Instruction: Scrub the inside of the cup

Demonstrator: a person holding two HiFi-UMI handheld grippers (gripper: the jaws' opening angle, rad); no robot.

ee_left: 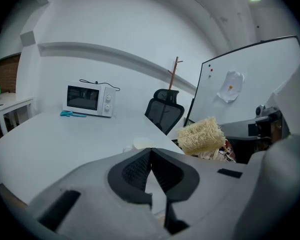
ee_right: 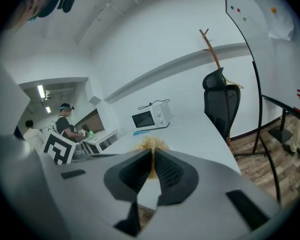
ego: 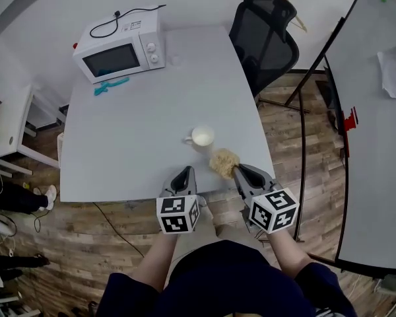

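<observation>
Jaws of the left gripper [ee_left: 151, 153] are pressed together with nothing between them. The jaws of the right gripper [ee_right: 153, 156] pinch a straw-coloured fibrous scrubber [ego: 224, 162], and most of the tuft stands out past the tips.

The white cup [ego: 202, 137] stands upright on the grey table [ego: 119, 144], toward its near right part, with its small handle to the left. The scrubber hangs just near and right of the cup and does not touch it. The left gripper is near the table's near edge, apart from the cup. A microwave [ego: 119, 51] sits at the far left corner.

I judge that the step in hand is to bring the scrubber into the cup. To do it well, the left gripper should first spread and take the cup by its handle or wall, because a light cup will probably slide or tip under rubbing. Then the right gripper should tilt down so the tuft enters through the mouth, and the grip on the scrubber must stay firm.
</observation>
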